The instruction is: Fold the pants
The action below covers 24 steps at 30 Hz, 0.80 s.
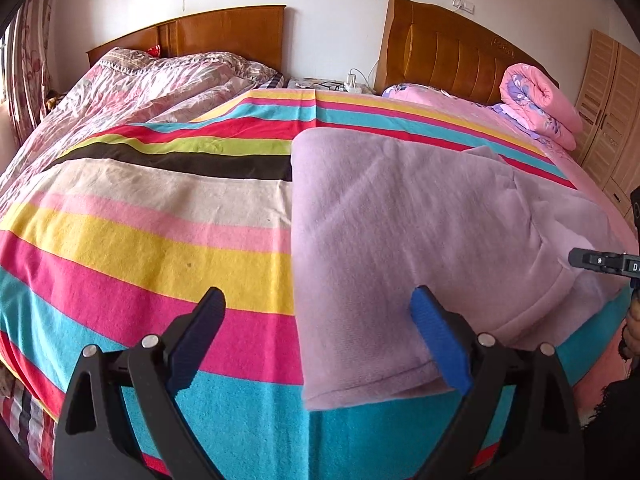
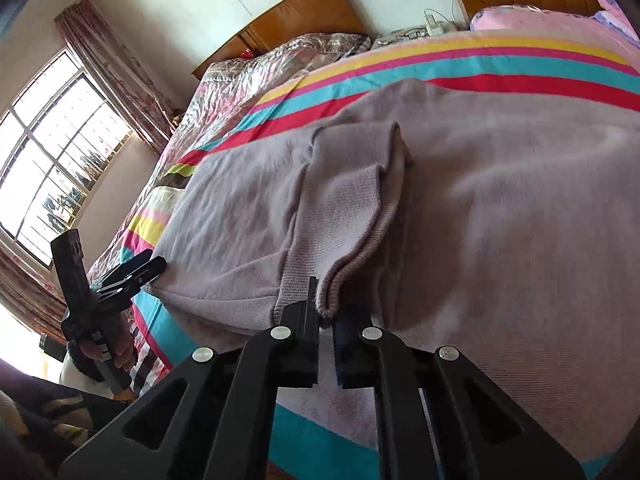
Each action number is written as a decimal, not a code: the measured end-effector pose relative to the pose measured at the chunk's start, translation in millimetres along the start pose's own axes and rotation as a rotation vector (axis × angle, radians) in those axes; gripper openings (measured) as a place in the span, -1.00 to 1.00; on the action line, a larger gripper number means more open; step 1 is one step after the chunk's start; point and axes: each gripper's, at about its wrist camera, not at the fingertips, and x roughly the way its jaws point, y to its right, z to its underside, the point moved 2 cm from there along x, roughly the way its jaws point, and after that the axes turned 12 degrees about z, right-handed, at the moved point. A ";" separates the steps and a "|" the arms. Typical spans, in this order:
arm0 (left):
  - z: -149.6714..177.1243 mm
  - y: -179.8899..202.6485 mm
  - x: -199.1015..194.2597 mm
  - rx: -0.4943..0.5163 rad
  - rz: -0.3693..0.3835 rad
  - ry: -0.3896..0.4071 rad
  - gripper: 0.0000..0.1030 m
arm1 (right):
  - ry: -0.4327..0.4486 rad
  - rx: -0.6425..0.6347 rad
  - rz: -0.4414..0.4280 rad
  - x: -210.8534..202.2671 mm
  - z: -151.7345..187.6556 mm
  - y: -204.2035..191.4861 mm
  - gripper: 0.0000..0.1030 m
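Lilac knit pants (image 1: pixel 420 216) lie folded lengthwise on the striped blanket (image 1: pixel 160 216) of the bed. My left gripper (image 1: pixel 320 340) is open wide at the leg end. Its blue right pad (image 1: pixel 440 344) rests over the cloth, and the left finger stands over bare blanket. My right gripper (image 2: pixel 326 320) is shut on the ribbed waistband (image 2: pixel 340 276) of the pants (image 2: pixel 500 220), and a fold of cloth bunches up just beyond the fingertips. In the left wrist view the right gripper (image 1: pixel 576 258) pokes in from the right edge at the waist. The right wrist view shows the left gripper (image 2: pixel 136 270) at the hem.
A second bed with a floral quilt (image 1: pixel 152 80) lies to the left, and wooden headboards (image 1: pixel 460 48) stand behind. A rolled pink quilt (image 1: pixel 540 100) sits at the far right corner near a wardrobe (image 1: pixel 612 112). A window (image 2: pixel 52 152) lights the left side.
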 end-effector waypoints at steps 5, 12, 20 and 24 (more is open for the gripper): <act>5.2 -0.4 8.3 0.003 -0.015 -0.033 0.84 | -0.004 0.018 -0.010 -1.4 -1.1 4.3 -0.67; -3.3 9.1 -8.2 0.057 -0.041 -0.002 0.84 | 0.014 0.031 0.009 -23.6 -3.7 13.6 0.38; 2.2 10.4 -18.3 0.076 -0.059 0.000 0.85 | -0.109 0.000 -0.023 2.6 -8.5 1.9 -0.04; 13.8 10.0 -31.4 0.098 -0.065 -0.014 0.85 | -0.080 0.045 -0.044 -1.6 -12.4 8.0 -0.64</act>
